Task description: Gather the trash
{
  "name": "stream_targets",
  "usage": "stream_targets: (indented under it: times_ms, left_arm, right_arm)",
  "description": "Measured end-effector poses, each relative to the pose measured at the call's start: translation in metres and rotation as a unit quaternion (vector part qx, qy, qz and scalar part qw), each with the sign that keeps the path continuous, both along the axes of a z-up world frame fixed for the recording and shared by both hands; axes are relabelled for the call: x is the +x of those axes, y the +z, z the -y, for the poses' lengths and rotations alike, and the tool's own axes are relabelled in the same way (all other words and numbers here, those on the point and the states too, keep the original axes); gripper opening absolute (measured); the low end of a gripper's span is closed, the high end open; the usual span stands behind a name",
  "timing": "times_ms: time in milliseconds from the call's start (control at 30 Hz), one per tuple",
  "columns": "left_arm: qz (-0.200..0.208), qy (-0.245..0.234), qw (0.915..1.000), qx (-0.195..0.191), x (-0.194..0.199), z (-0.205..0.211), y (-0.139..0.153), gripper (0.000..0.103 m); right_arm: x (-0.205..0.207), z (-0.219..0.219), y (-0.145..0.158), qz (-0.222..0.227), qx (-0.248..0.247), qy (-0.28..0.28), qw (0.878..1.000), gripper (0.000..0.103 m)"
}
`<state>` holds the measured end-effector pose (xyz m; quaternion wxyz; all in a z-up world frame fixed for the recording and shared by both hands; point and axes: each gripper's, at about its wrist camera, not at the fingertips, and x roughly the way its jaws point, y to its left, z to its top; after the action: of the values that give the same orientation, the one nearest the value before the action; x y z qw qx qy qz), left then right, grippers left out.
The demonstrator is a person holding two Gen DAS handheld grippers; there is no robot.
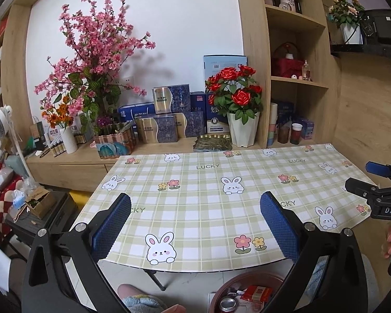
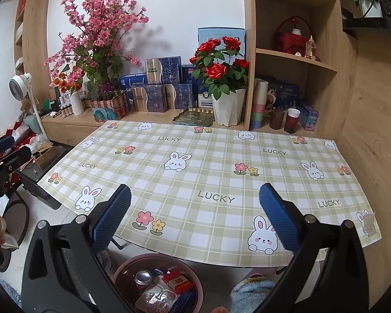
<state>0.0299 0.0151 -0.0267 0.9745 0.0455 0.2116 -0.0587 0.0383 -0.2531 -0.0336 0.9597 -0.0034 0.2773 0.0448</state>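
A round brown-pink bin point(image 2: 133, 260) stands on the floor below the table's front edge. It holds a drink can point(image 2: 142, 277), a red pack point(image 2: 177, 283) and a clear plastic blister point(image 2: 156, 297). The left wrist view shows the bin point(image 1: 247, 280) with the can point(image 1: 226, 304) and red pack point(image 1: 256, 293). My left gripper point(image 1: 195, 208) hovers open over the table's front left, nothing between its fingers. My right gripper point(image 2: 195, 203) is open above the front middle, also holding nothing. Each gripper shows at the other view's edge: right gripper point(image 1: 365, 177), left gripper point(image 2: 10, 148).
The checked bunny tablecloth point(image 2: 216, 156) covers the table; a small pale scrap point(image 2: 368, 224) sits at its front right corner. Behind stand a rose pot point(image 2: 228, 107), boxes point(image 2: 156, 96), a pink blossom vase point(image 2: 101, 39) and cups point(image 2: 292, 122). A fan point(image 2: 19, 86) and clutter are left.
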Motion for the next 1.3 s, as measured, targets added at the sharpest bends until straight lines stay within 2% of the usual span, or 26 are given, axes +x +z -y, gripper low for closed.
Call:
stream_targets:
  times_ms: [1300]
  left_arm:
    - [-0.021, 0.002, 0.9997, 0.009, 0.0029, 0.0025, -0.0085, 0.097]
  right_arm:
    - [-0.0036, -0.0004, -0.0025, -0.003, 0.003, -0.003, 1.0, 0.097]
